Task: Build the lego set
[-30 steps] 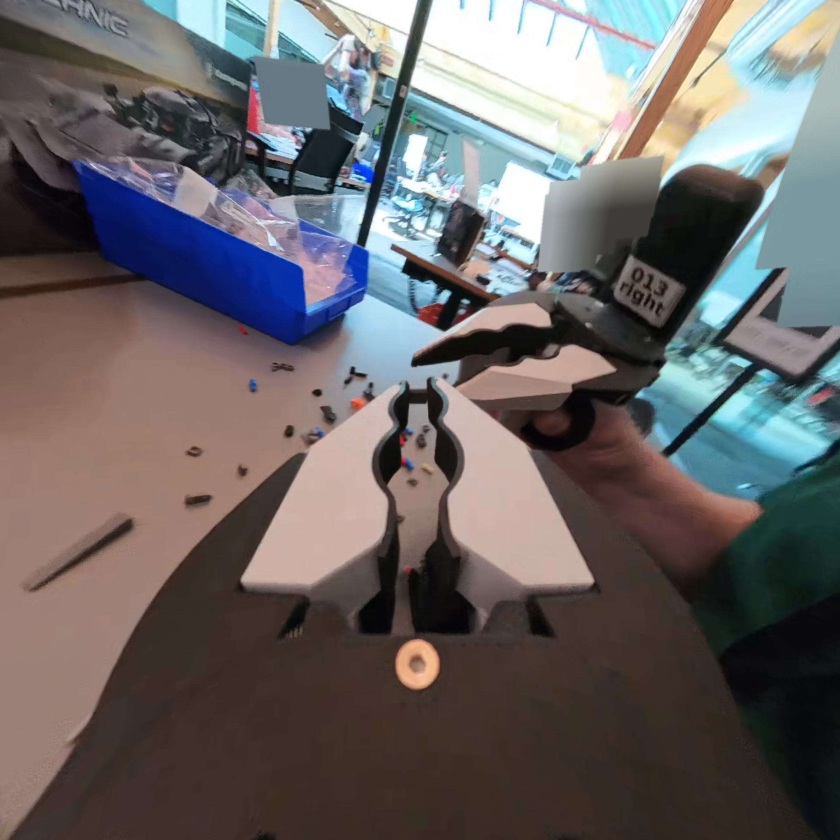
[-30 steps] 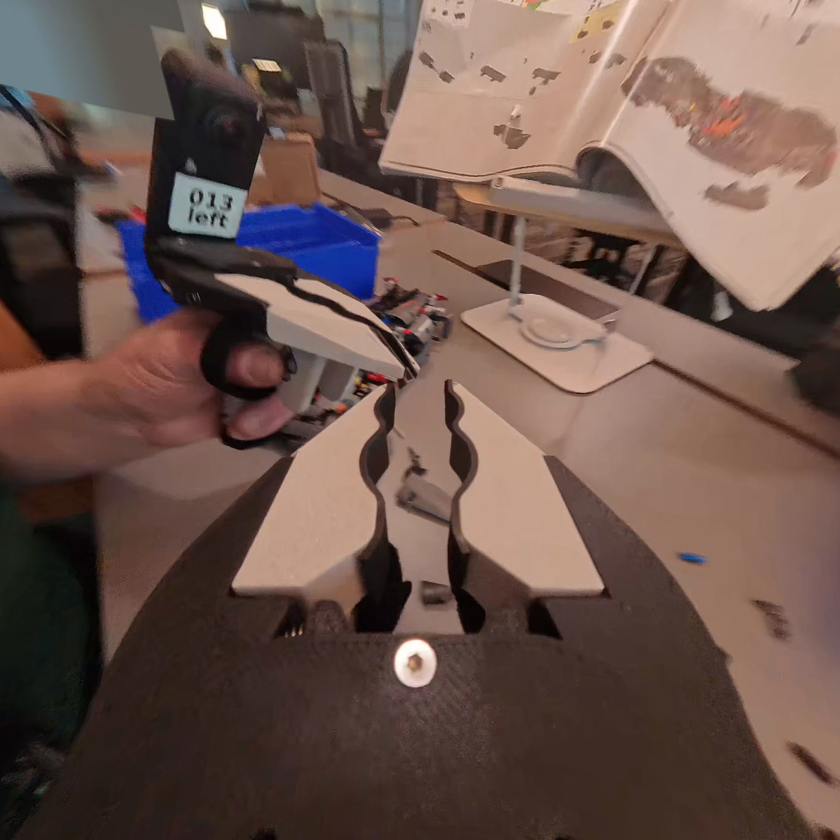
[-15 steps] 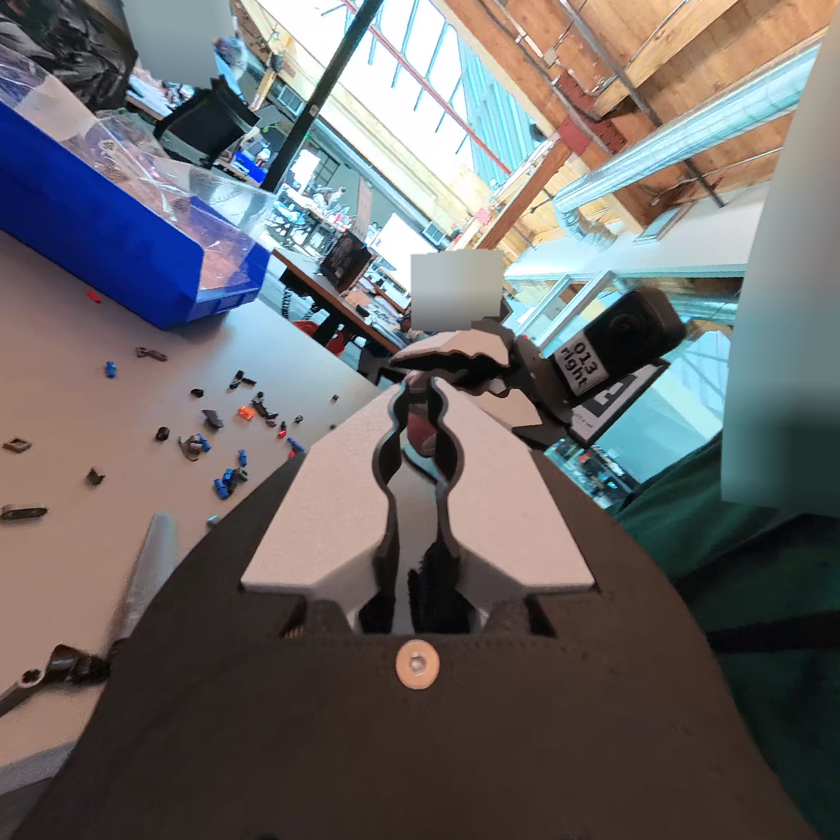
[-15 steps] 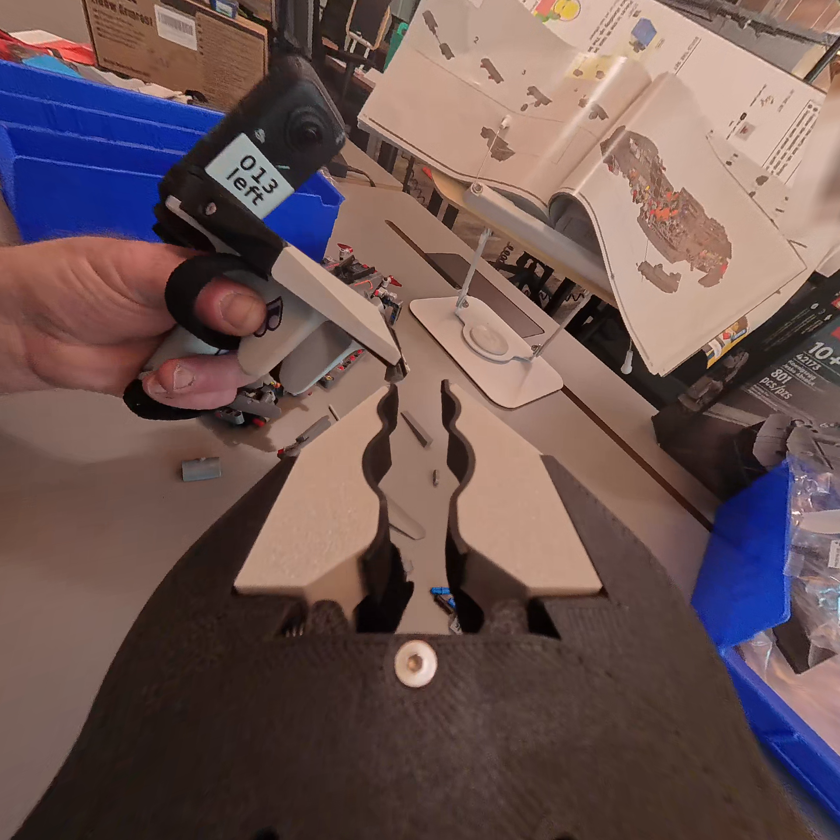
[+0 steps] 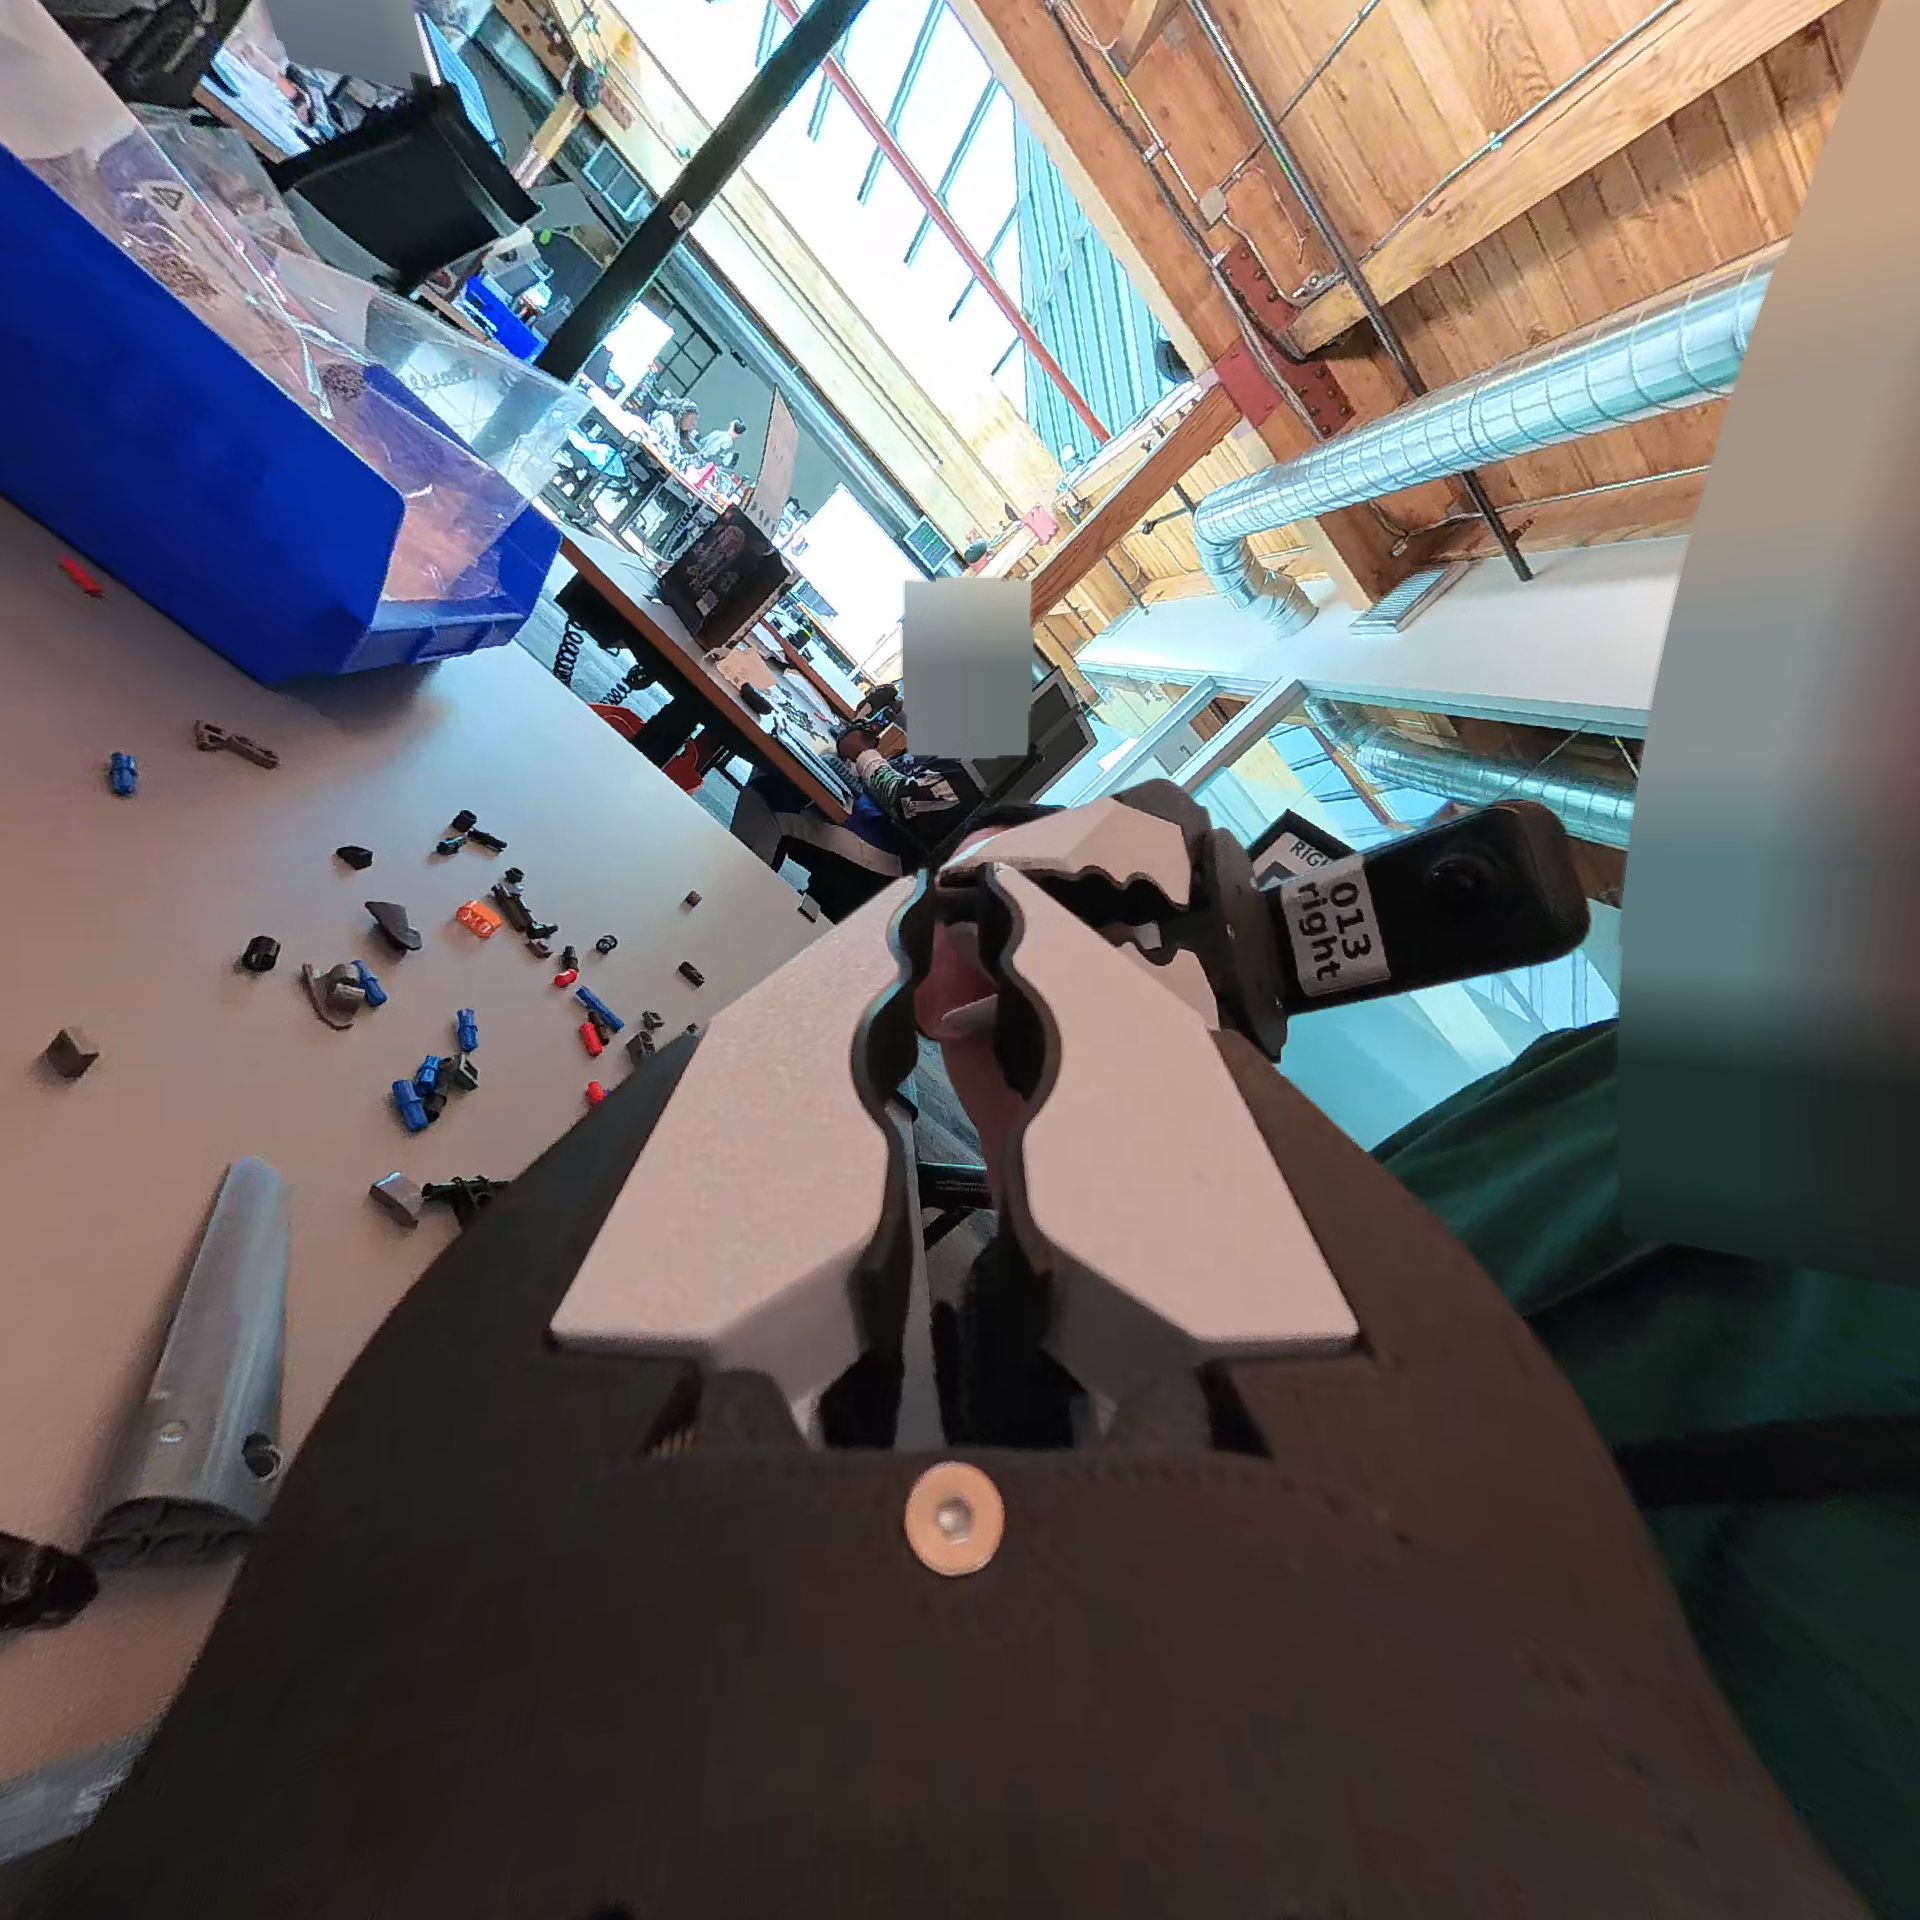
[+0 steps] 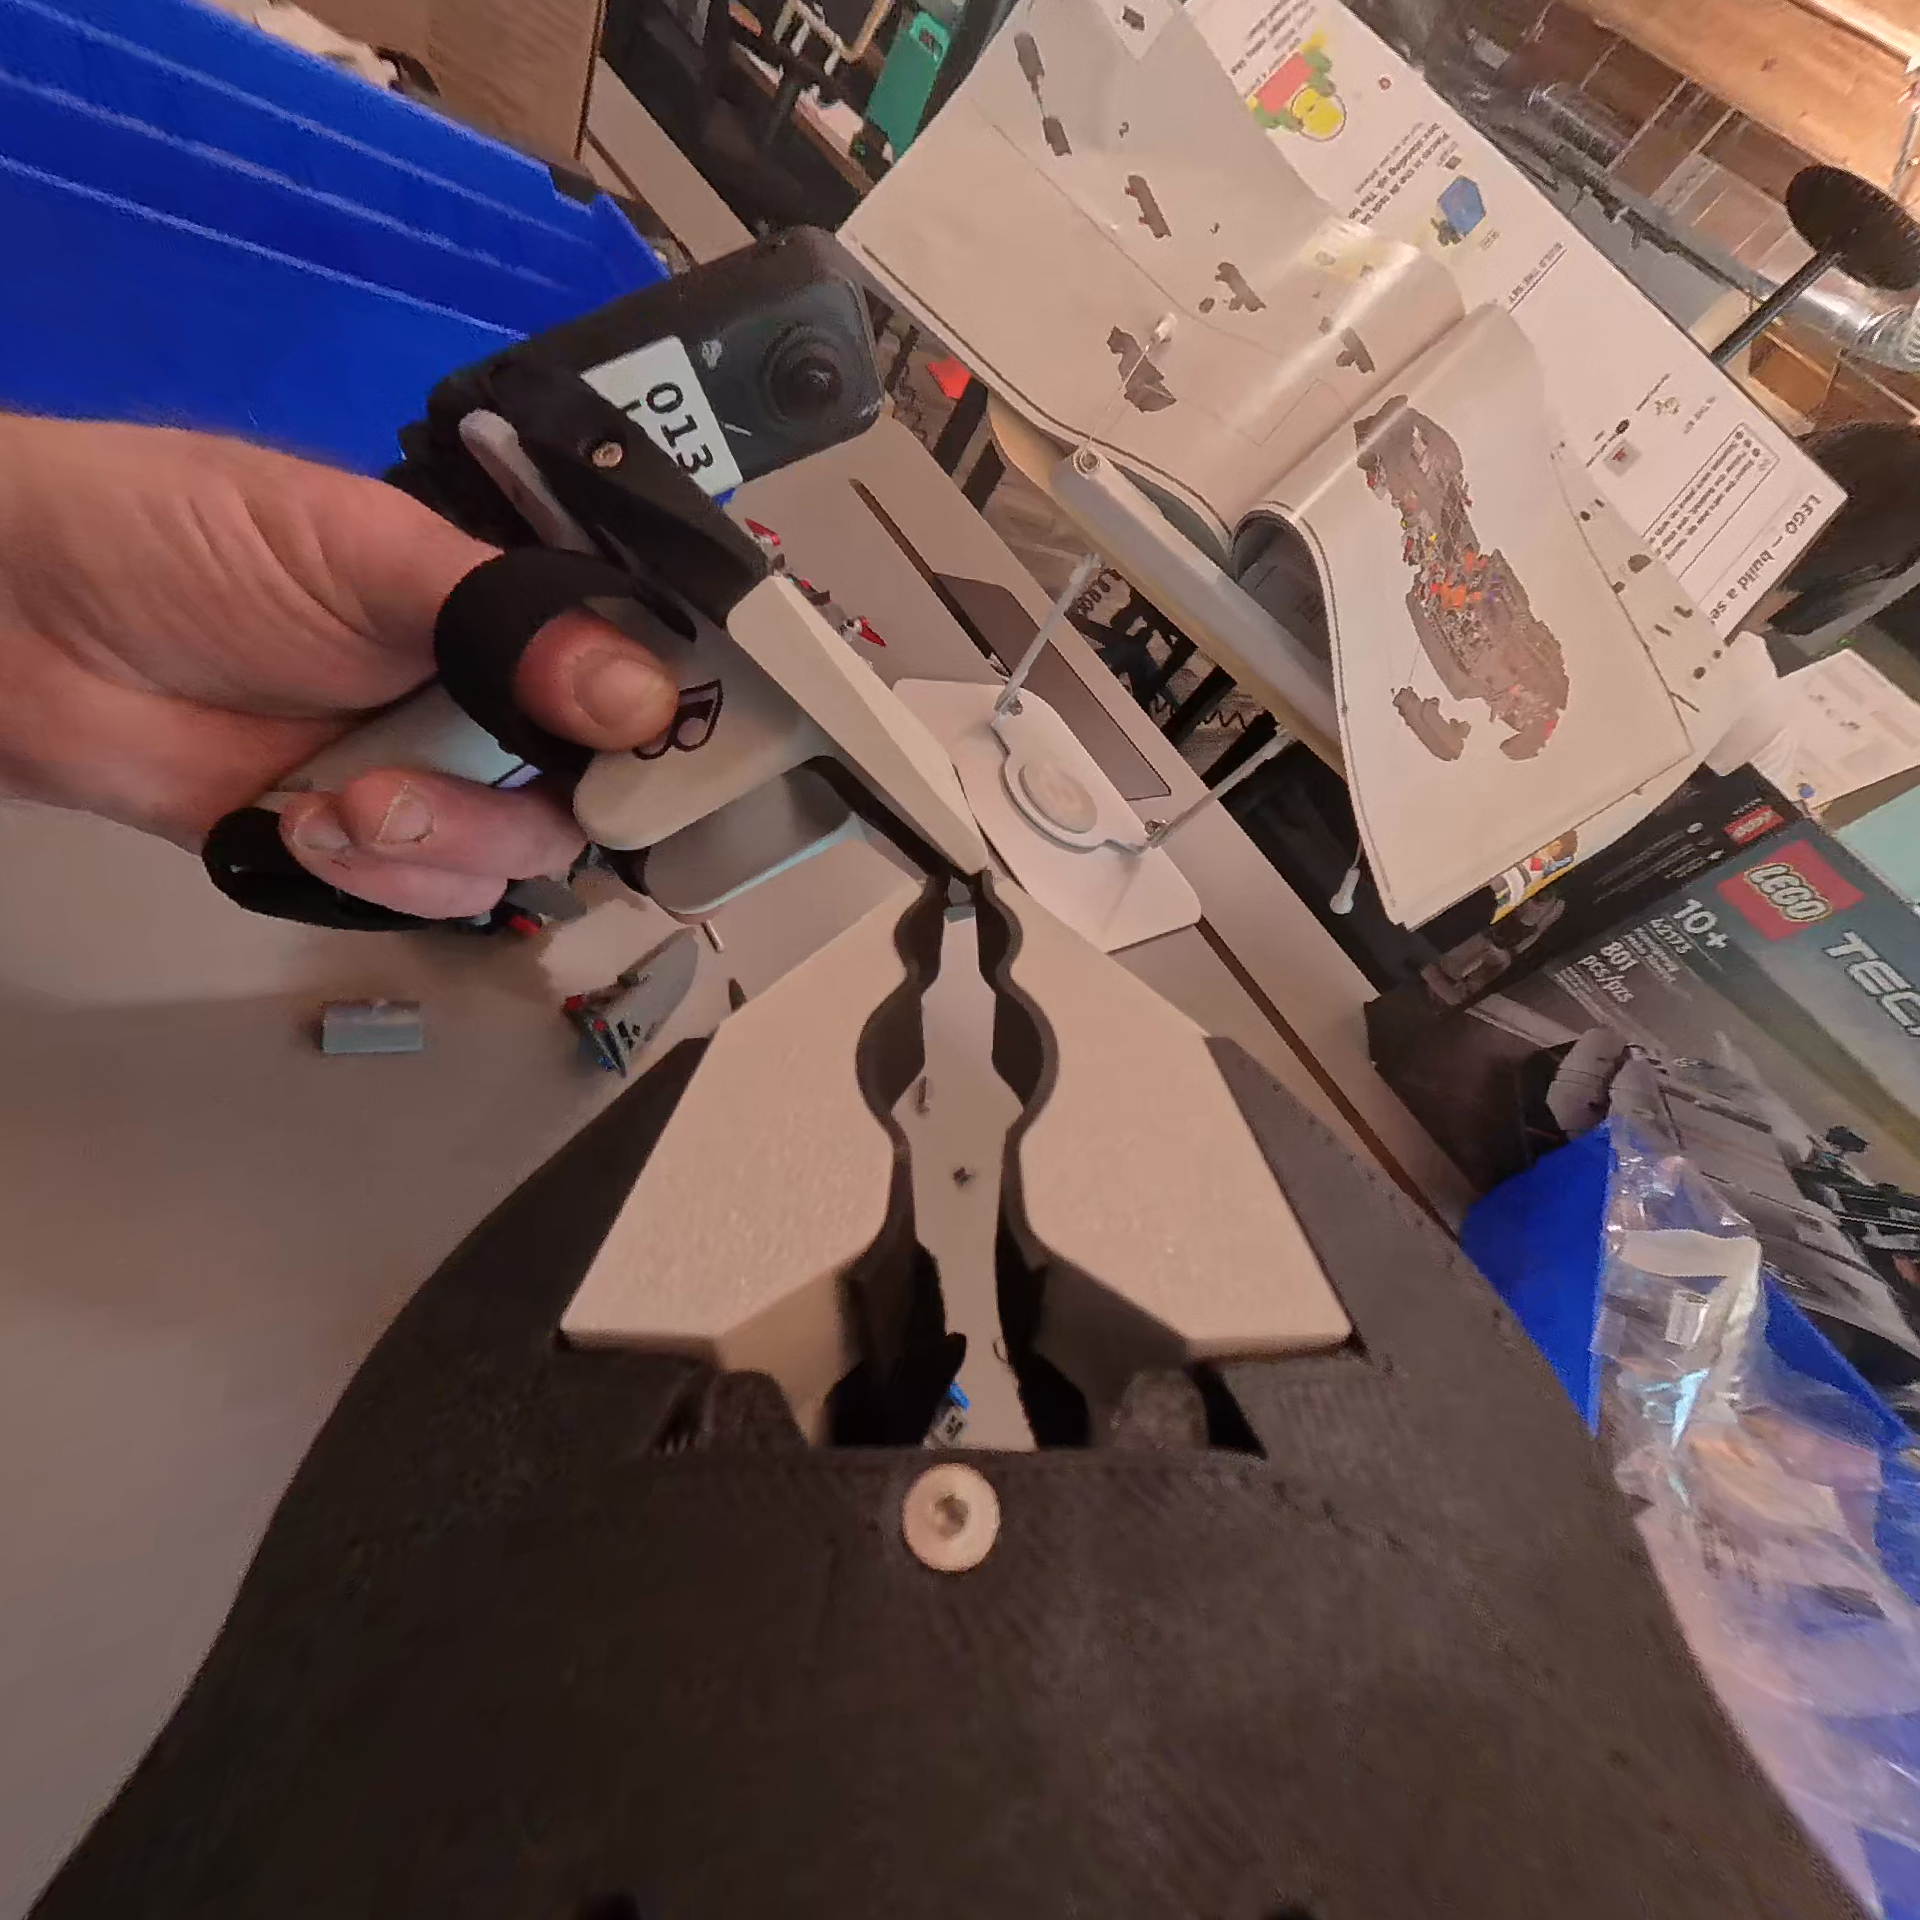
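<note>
In the left wrist view, the left gripper (image 5: 954, 883) was seen narrowly parted at its tips, tip to tip with the right gripper (image 5: 961, 868); whether a piece was held could not be told. Loose lego pieces (image 5: 457, 997) were scattered at nine o'clock, below one blue bin (image 5: 208, 468).

In the right wrist view, the right gripper (image 6: 961, 896) was likewise slightly parted, its hold unclear. One instruction booklet (image 6: 1351, 436) was propped at one o'clock, one set box (image 6: 1714, 987) at three.

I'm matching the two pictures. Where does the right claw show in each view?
Left wrist view: right claw just above centre, reaching in from the right.
Right wrist view: right claw is the view's own, centre.
Shared landmark: left claw, tips beside it.
</note>
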### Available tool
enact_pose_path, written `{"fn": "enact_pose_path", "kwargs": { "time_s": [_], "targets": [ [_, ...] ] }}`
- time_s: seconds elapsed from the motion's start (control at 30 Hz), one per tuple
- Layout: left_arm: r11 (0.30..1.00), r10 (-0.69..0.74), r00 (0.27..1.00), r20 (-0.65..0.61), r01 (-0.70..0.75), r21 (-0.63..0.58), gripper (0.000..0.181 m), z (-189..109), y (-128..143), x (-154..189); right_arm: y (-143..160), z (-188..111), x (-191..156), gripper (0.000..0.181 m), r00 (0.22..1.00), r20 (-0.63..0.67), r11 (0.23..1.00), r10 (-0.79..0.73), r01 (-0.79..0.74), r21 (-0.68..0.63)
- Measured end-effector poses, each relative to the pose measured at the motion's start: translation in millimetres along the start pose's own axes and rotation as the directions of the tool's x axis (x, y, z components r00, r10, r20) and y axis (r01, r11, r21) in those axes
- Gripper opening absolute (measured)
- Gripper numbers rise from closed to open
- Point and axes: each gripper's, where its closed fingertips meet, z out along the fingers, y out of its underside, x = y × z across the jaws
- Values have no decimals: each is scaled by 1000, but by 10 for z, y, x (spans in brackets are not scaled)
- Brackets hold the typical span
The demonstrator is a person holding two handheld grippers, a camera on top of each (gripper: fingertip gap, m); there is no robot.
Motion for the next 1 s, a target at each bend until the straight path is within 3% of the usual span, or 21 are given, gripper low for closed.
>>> {"fn": "enact_pose_path", "kwargs": {
  "time_s": [0.2,0.47,0.63,0.77,1.0],
  "targets": [
    [1000,16,1000,22,-16,-2,5,33,6,-28,38,-6,24,3,999,8,999,42,-42,2],
    [996,86,996,6,-86,-22,12,7,10,78,-2,-159,103,2,968,70,963,240,-247,109],
    [938,263,951,161,-213,-272,13,-144,388,-72,123,-348,201,3,945,47,940,322,-325,101],
    [792,458,829,319,-218,-570,11,-407,880,-373,300,-481,195,3,921,36,920,387,-389,54],
    [687,522,761,385,-107,-719,5,-531,1478,-606,520,-585,-2,3,890,44,891,454,-454,-12]
  ]
}}
